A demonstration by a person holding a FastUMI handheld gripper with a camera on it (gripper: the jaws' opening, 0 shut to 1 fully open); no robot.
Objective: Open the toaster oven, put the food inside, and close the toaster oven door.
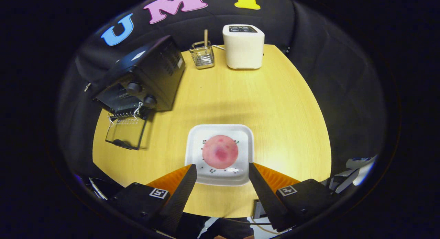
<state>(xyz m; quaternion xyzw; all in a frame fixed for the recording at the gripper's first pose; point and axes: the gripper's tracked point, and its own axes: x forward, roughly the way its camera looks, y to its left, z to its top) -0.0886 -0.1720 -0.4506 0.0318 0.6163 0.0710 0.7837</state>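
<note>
Tongs (222, 170) spread wide, gripping nothing, tips hanging over the near edge of a white square plate (196, 143). Round pink food piece (220, 151) sits centred on that plate, just ahead of the tips and roughly on the line between them, not touching either one. Plate rests on the yellow wooden bench (282, 112). Black toaster oven (144, 77) stands well off to the left and beyond the plate, its glass door (126, 132) already dropped open flat toward the bench. Farther back: a wire basket (202, 55) with a wooden stick upright in it, and just beside that a white boxy appliance (243, 46) near the far bench edge.
</note>
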